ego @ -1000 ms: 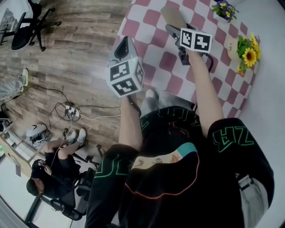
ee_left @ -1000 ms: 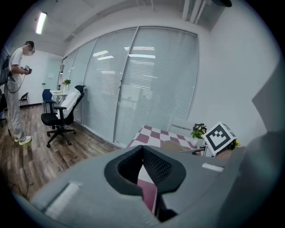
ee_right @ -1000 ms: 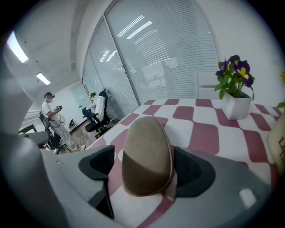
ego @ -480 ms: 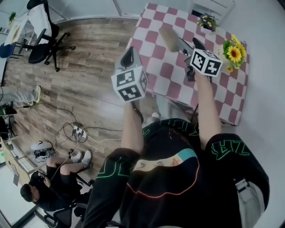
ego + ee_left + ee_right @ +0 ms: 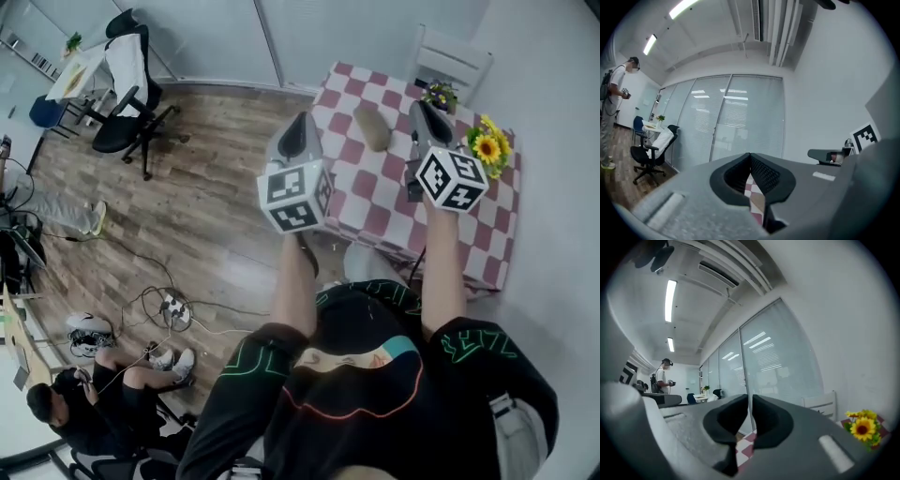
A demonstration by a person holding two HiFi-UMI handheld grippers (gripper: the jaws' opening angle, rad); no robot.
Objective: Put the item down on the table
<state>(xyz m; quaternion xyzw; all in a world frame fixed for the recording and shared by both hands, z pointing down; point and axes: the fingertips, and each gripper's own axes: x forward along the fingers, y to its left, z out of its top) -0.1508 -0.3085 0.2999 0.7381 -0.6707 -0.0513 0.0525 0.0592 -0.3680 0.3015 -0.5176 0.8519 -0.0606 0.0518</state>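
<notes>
The item, a tan oblong block (image 5: 372,128), lies on the pink-and-white checked table (image 5: 370,192), free of both grippers. My right gripper (image 5: 424,114) is held up over the table to the right of the block. In the right gripper view its jaws (image 5: 750,399) are closing, with only a thin slit left and nothing between them. My left gripper (image 5: 298,139) is raised over the table's left edge. In the left gripper view its tips (image 5: 750,155) meet, with nothing in them.
Sunflowers (image 5: 487,150) and a pot of purple flowers (image 5: 439,96) stand at the table's far right. A white chair (image 5: 452,62) is behind the table. A black office chair (image 5: 128,120) stands on the wood floor at the left, with cables (image 5: 173,305) and a seated person (image 5: 89,408) nearer.
Both grippers have risen and pulled back from the table. The right gripper was right at the tan block; now the block lies apart from it and its jaws have come together.
</notes>
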